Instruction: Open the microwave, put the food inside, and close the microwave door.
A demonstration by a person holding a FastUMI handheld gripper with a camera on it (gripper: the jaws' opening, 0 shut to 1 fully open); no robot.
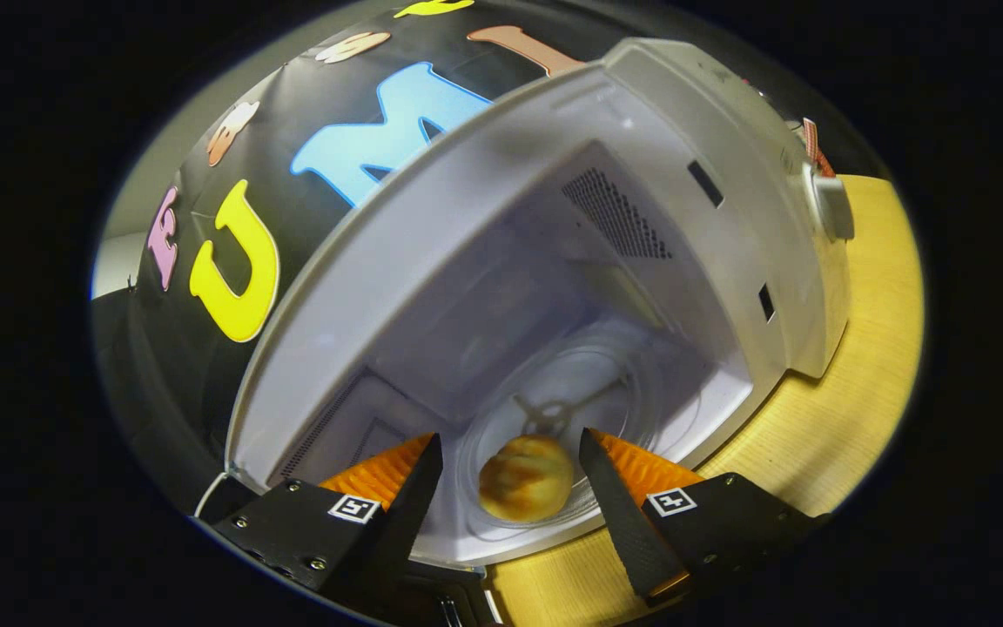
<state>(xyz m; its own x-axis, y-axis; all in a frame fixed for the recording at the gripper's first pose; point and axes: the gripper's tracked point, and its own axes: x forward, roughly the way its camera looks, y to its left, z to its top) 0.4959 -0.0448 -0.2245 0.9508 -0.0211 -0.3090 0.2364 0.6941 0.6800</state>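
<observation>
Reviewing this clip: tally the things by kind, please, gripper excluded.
Microwave, door open: 1
Glass turntable: 1
Bun, on the turntable between the open jaws of the gripper, untouched: 1
Wooden table: 1
Total: 4

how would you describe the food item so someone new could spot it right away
Find the white microwave standing open on the wooden table. Inside lies a clear glass turntable, and on its near edge sits the bun, between the open gripper's fingers. It is the only round, golden-brown thing in the pale cavity.
</observation>
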